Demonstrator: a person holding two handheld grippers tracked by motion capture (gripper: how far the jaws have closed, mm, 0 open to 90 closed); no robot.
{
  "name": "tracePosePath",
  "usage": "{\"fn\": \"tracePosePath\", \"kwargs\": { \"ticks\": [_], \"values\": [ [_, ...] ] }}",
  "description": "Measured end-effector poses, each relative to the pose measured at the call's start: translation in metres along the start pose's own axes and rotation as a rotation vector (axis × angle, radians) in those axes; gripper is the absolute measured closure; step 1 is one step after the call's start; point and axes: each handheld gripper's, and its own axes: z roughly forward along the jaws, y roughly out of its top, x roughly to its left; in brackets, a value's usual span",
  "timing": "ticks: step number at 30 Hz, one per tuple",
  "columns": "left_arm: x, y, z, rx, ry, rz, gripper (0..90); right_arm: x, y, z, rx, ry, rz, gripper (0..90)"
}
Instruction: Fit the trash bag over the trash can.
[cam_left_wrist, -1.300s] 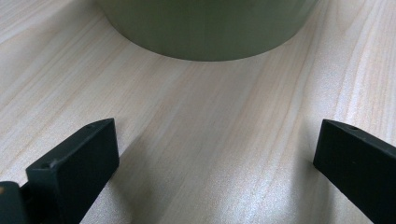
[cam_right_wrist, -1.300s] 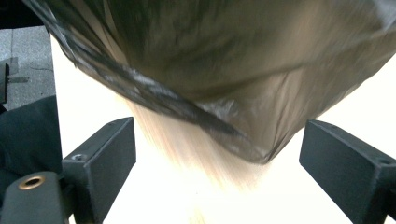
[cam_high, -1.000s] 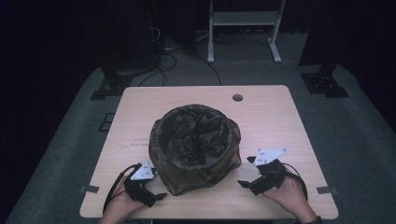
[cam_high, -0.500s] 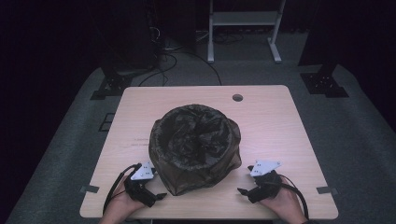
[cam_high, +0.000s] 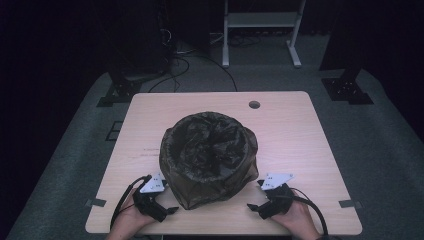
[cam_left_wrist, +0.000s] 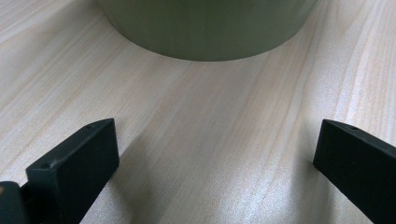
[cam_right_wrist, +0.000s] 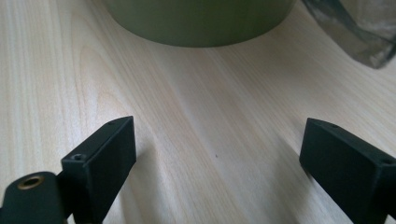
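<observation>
At table centre: round olive-green bin lined with a dark crinkled plastic bag
Left gripper: seven o'clock of bin, jaws apart, empty
Right gripper: five o'clock, jaws apart, empty
Surface: pale wooden table

High view looks down; tool views near table, sharing bin.

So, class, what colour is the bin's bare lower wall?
Olive green bin wall, clearest in the left gripper view.
</observation>
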Motion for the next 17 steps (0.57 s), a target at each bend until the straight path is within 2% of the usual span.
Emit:
{"fn": "tracePosePath", "kwargs": {
  "ticks": [17],
  "values": [
    [0.0000,0.0000,0.0000,0.000,0.000,0.000,0.0,-0.0002,0.0025,0.0027,-0.001,0.002,-0.004,9.7]
  ]
}}
